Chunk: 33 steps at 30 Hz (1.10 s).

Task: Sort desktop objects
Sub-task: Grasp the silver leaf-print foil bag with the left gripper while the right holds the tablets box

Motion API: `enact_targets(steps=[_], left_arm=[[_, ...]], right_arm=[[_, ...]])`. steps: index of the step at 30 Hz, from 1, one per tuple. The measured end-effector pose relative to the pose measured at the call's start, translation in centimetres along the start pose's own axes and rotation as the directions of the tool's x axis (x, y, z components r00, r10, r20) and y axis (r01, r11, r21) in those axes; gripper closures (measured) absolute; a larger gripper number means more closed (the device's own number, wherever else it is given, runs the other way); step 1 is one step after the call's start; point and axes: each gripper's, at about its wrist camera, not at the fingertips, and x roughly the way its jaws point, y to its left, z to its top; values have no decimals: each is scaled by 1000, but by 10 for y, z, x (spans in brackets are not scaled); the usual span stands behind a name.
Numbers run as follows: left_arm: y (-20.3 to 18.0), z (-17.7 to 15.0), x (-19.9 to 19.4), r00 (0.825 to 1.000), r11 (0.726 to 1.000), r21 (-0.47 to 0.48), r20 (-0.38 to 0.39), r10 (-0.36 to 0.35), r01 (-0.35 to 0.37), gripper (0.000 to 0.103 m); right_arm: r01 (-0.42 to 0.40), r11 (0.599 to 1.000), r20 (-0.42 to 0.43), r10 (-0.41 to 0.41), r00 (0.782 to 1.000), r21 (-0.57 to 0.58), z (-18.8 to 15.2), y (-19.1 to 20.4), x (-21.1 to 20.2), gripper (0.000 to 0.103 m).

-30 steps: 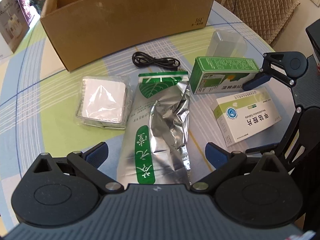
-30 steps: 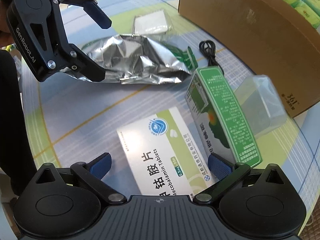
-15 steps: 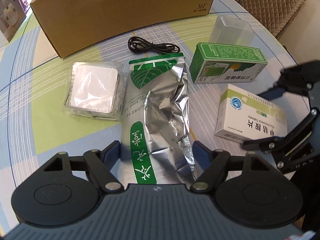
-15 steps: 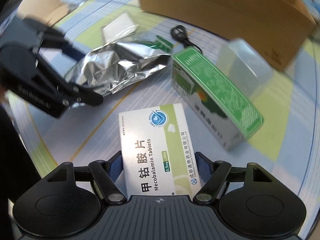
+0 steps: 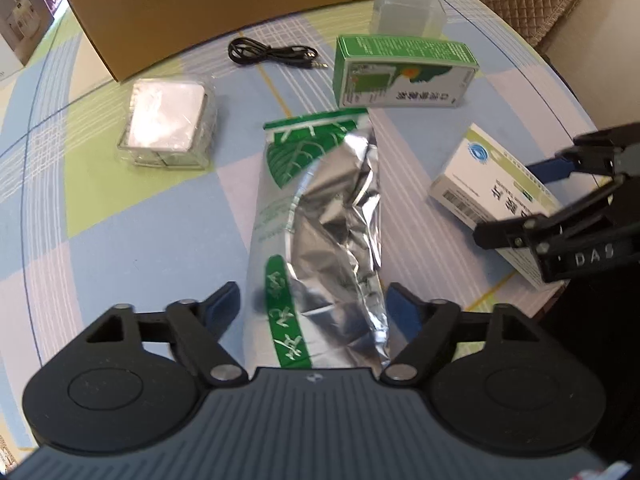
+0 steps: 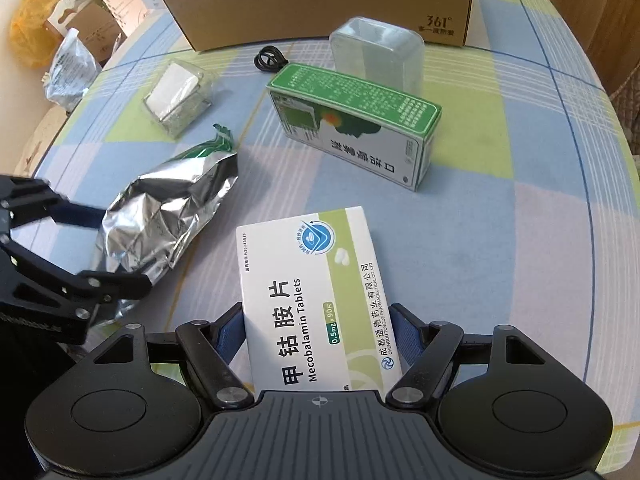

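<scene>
A crumpled silver foil bag with green print [image 5: 320,216] lies lengthwise between the fingers of my left gripper [image 5: 314,300], which is shut on its near end. In the right wrist view the same bag [image 6: 172,208] sits at the left, held by the left gripper [image 6: 120,248]. My right gripper [image 6: 318,324] is shut on a white and green Mecobalamin tablets box [image 6: 312,292], its pads pressed to the long sides. The left wrist view shows that box [image 5: 472,184] at the right, with the right gripper [image 5: 504,202] around it.
On the checked tablecloth [image 5: 120,220] lie a green medicine box [image 6: 352,124], a clear plastic container [image 6: 376,56], a black cable [image 5: 272,54] and a clear-wrapped white packet [image 5: 168,120]. An open cardboard box [image 5: 224,8] stands at the back. A yellow bag [image 6: 30,40] sits beyond the table's left edge.
Both grippers went from wide open to shut: the left on the foil bag, the right on the tablets box. The foil bag has drawn back from the cable.
</scene>
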Motion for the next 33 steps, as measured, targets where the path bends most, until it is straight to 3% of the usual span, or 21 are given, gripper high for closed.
enact_targets(steps=[12,20,22,24,28,33], left_arm=[[-5,25,30,1000,998,51,-13,25,-24,20],[-3,21,34,1000,999,50,-20,7,-6,35],[-4,21,30,1000,998,52,-14,21,-21,49],[-3,21,27,1000,998,52,-11,25,-24,55],[-2,19,25,1000,999,45,-10,15,-15,56],[0,18,19,1000,1000,23,-10,-3,3,58]], right_arm=[[9,999,10,-9,1000,-38,-6,0,10,22],[16,997,19,-15,1000,-74,-5,6,12,22],[25,996,20,-23,1000,-88,-7,9,13,22],[33,995,22,-31,999,-96,-9,11,13,23],[58,992,29,-55,998,-111,-12,15,11,32],[69,993,49,-64,997,-100,-15,14,7,34]])
